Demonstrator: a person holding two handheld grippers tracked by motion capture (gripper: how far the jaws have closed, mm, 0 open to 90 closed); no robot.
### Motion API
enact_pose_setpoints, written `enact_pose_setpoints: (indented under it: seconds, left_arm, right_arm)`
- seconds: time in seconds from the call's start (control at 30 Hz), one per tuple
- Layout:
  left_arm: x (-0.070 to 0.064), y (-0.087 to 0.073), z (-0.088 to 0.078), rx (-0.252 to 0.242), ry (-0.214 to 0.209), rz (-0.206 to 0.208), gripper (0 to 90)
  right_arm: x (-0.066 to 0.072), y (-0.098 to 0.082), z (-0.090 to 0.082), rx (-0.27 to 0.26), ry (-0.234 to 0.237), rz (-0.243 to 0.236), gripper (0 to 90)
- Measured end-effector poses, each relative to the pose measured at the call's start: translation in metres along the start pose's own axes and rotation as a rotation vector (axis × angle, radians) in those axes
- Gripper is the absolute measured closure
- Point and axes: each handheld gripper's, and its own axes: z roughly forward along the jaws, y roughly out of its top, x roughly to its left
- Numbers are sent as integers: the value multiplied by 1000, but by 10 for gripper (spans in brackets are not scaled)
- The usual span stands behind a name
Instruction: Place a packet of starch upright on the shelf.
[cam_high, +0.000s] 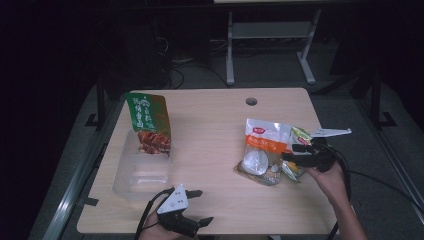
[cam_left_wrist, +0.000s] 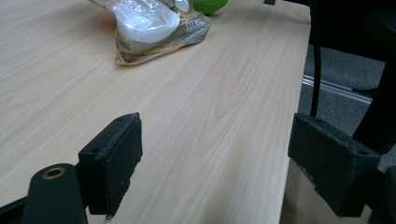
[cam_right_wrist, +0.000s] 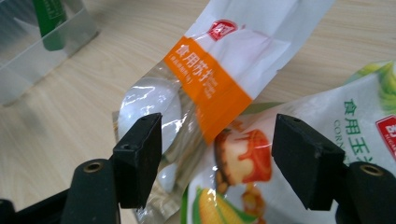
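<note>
Dark room w/ metal frame legs behind; light wood table (cam_high: 210, 120) takes up most of the high view. Next biggest: clear plastic bin (cam_high: 142, 170) at table's left, w/ a green snack bag (cam_high: 148, 122) standing upright in its far end. Right side: two flat pouches overlapping — orange-banded starch pouch (cam_high: 262, 150) lying partly on a green corn starch pouch (cam_high: 296, 150). Right gripper (cam_high: 289, 156) hangs just over that overlap, jaws wide apart, nothing held; its own view shows both pouches between the pads, none pressed. Left gripper (cam_high: 202, 206) sits near table's front edge, jaws wide apart too, empty, well apart from the pouches. Risk, as I judge it: closing from here could pinch both pouches at once, or catch only slick film on the orange-banded one so it slips out on lift. Dragging the top pouch may also shove the lower one toward the table's right edge, which is near.
</note>
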Motion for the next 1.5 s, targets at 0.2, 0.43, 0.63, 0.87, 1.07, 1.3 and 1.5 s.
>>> enact_pose_setpoints:
  seconds: [0.2,0.43,0.63,0.87,1.07,1.3,1.5]
  left_arm:
    - [0,0,1,-1,-3,-1,174]
    - [0,0,1,-1,-3,0,174]
    - [0,0,0,-2,-2,1,174]
    - [0,0,0,-2,-1,3,174]
    - [0,1,1,-2,-3,5,174]
    - [-1,0,2,3,-7,7,174]
    - [-2,1,2,4,-8,8,174]
  right_arm:
    - [-9,3,11,-22,21,28,356]
    - [-11,11,27,-17,37,44,380]
    - [-8,18,40,2,59,35,412]
    - [-5,18,51,26,71,28,409]
    - [-6,18,50,16,74,32,425]
    - [-5,18,54,23,74,37,489]
    - [-4,19,63,26,72,47,592]
